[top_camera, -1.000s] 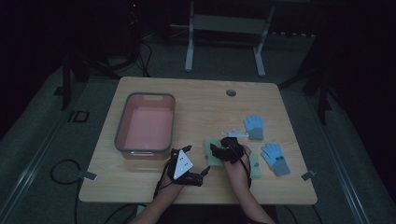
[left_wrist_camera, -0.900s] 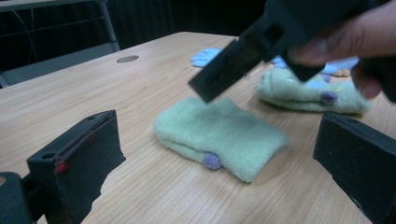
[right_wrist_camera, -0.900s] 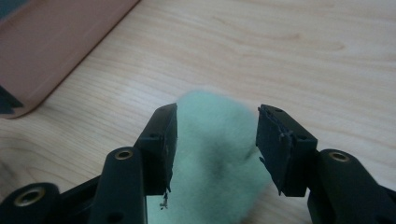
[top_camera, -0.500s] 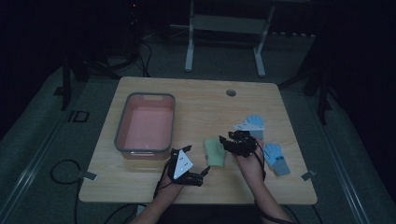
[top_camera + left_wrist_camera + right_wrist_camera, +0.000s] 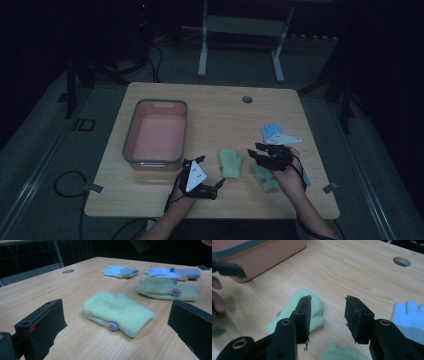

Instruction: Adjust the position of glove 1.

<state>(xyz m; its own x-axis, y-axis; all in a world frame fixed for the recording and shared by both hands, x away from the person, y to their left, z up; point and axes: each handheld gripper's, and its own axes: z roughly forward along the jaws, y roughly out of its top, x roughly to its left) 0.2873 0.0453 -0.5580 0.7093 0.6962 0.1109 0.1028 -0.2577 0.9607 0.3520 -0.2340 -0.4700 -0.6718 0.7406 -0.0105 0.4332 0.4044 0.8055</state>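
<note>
High view, left to right: pink bin [image 5: 155,131] sitting centre-left; left hand-held gripper [image 5: 220,184] resting spread, empty; green mitten [image 5: 231,162] lying mid-tabletop; right hand-held gripper [image 5: 256,151], half-spread and just closing on nothing, hovering centre-right. Probably needing a descent onto a mitten next.

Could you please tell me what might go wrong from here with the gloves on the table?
The right gripper hangs open and empty above the two fuzzy green gloves, so it could pinch both. The blue gloves lie close by and could get dragged. The pink plastic bin sits far left, a long carry.
</note>
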